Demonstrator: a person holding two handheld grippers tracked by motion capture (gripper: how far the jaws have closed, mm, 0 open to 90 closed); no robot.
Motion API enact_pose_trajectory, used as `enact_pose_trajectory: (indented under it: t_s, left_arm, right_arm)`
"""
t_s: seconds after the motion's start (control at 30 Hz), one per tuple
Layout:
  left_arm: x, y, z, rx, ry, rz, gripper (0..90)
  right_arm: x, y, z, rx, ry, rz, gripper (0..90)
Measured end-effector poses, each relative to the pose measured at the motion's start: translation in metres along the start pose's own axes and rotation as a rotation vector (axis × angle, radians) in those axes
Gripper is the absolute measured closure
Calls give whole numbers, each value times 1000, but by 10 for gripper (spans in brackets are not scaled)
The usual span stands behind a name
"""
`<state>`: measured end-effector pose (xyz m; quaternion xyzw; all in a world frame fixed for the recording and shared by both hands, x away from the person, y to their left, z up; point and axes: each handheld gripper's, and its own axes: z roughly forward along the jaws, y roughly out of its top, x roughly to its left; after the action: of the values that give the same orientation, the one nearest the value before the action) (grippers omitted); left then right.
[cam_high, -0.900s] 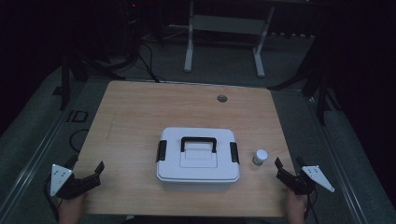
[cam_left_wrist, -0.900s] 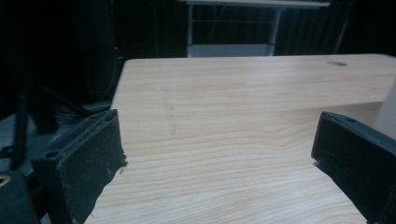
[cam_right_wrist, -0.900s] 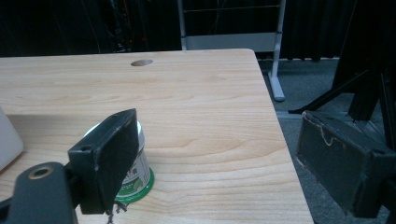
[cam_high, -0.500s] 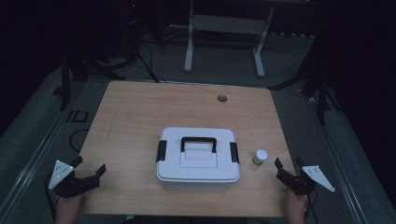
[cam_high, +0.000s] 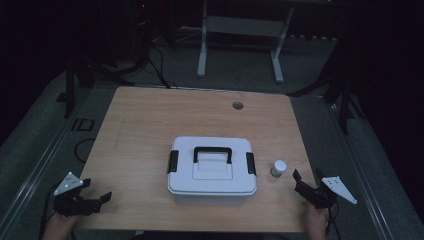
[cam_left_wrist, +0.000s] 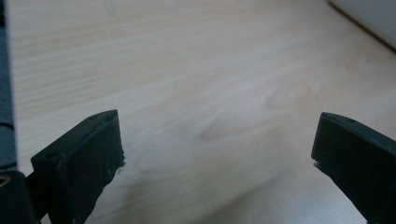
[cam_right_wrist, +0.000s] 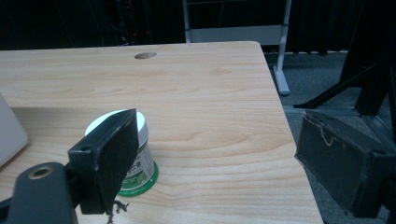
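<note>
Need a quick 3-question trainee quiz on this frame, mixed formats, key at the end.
1. True or false: the right hand-held gripper is shut on the small white-capped bottle.
2. Which side of the white case does the bottle stand on in the high view? A left, B right, C on top.
3. Fill in: the case's handle is coloured ____.

Key: 1 false, its jaws stand open near the bottle; 2 B; 3 black.
</note>
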<state>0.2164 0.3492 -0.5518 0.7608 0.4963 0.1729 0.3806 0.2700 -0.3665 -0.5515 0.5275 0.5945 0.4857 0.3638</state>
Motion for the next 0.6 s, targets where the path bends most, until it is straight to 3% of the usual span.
enact_pose_trajectory:
  t_s: [0.27,0.4,0.47,0.5,0.6]
  left_arm:
    - [-5,16,-5,158,-6,101,16]
    - [-5,22,-8,241,-20,146,16]
    - [-5,23,-8,256,-30,152,16]
    - [-5,27,-10,316,-52,176,16]
    - [-6,30,-10,356,-62,203,17]
  right_arm:
    - [0,0,0,2,4,-1,128]
    - [0,0,0,2,5,-2,128]
    - [0,0,0,1,5,-2,128]
    - [0,0,0,4,10,3,128]
    - [0,0,0,8,12,2,128]
